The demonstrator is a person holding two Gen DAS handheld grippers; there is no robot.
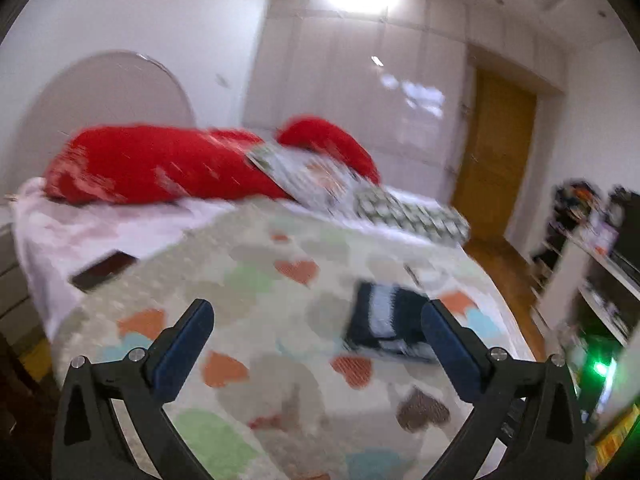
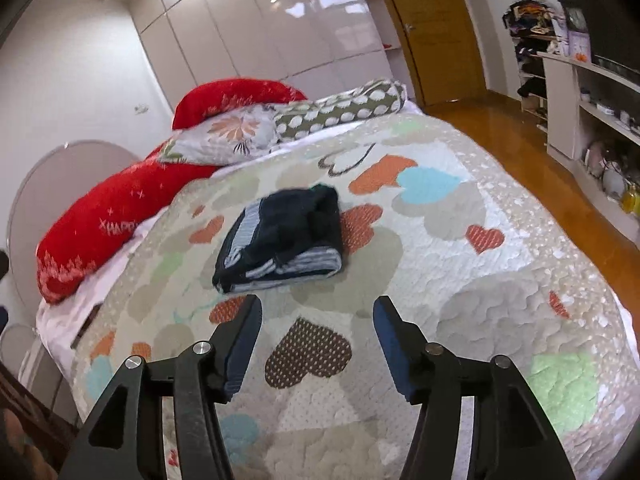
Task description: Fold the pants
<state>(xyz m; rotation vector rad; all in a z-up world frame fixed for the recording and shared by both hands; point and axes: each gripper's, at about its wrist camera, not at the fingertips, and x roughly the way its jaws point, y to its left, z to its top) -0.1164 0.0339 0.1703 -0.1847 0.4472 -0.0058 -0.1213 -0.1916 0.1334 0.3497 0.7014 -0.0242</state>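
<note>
Folded pants on the quilt, both your grippers empty above it.

Left wrist view, blurred: your left gripper [image 1: 316, 322] has its jaws wide apart, holding nothing; the pants [image 1: 384, 320] lie folded on the quilt [image 1: 256, 264] ahead, just inside the right finger and partly hidden by it, well off from the other one. A dark phone [image 1: 102, 270] lies near the bed's left edge, red pillows [image 1: 160, 164] behind. Right wrist view: your right gripper [image 2: 318, 320] also has its jaws apart and empty; the pants [image 2: 282, 238] sit just beyond the fingertips, slightly left of centre, touching neither finger, a dark bundle with striped lining showing at its edges.
</note>
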